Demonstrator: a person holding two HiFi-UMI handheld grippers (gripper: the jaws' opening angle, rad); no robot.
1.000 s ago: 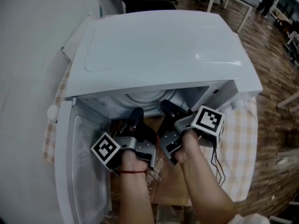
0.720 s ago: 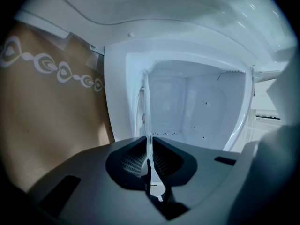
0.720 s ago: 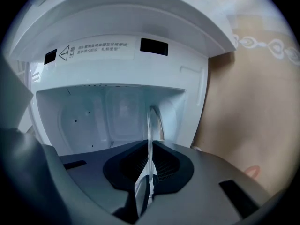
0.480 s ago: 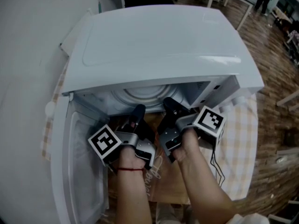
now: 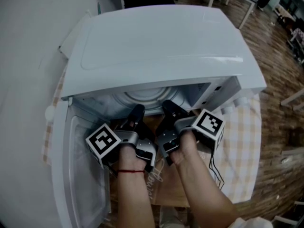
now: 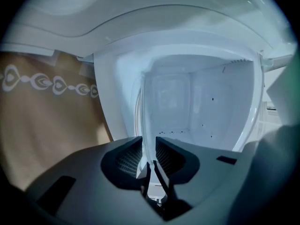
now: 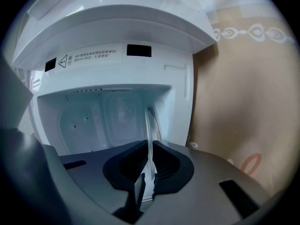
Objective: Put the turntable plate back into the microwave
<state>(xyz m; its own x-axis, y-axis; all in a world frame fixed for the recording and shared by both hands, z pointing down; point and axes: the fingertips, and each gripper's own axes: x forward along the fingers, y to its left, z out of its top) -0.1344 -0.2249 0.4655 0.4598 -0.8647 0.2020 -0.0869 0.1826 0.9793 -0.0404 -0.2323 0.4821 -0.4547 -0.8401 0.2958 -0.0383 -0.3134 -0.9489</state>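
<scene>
The glass turntable plate [image 5: 145, 97] lies mostly inside the open white microwave [image 5: 156, 46], and only its ribbed near part shows under the roof. My left gripper [image 5: 137, 113] is shut on the plate's near rim at the left. My right gripper [image 5: 167, 107] is shut on the rim just to the right. In the left gripper view the plate [image 6: 142, 121] shows edge-on as a thin glass line between the jaws of the left gripper [image 6: 149, 159]. The right gripper view shows the same thin edge [image 7: 150, 135] clamped in the right gripper [image 7: 149, 172]. Beyond both lies the cavity.
The microwave door [image 5: 78, 175] hangs open at the left, close beside my left hand. A checked cloth [image 5: 242, 141] covers the table, and a brown printed sheet [image 5: 166, 189] lies in front of the microwave. The cavity's side walls stand close on either side of the plate.
Both grippers have rolled slightly and still grip the plate's rim at the microwave's mouth. Their place has hardly shifted.
</scene>
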